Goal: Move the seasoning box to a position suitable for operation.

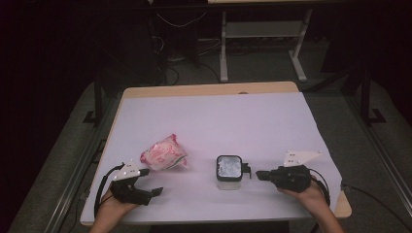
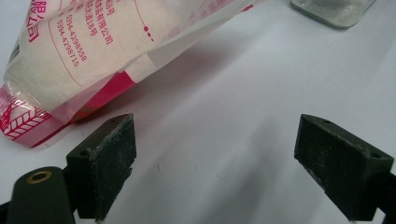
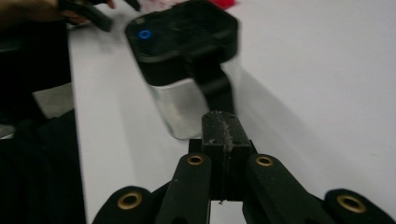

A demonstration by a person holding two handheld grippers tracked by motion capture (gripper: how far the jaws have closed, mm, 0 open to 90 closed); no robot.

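Your right gripper [image 1: 259, 174], jaws closed on nothing, points at the lidded jar [image 1: 229, 171] near the table's [image 1: 214, 111] front edge. Your left gripper [image 1: 156, 191], jaws wide apart and empty, sits beside the pink-and-white bag [image 1: 164, 153].

Count on the white-covered wooden table [image 1: 214, 116]: one pink-and-white printed plastic pouch [image 1: 163, 154]; one square clear container with black lid and side clasp [image 1: 229, 171]. Tools in hand: two black two-jaw grippers, left [image 1: 154, 192], right [image 1: 260, 174]. Total loose items: two.
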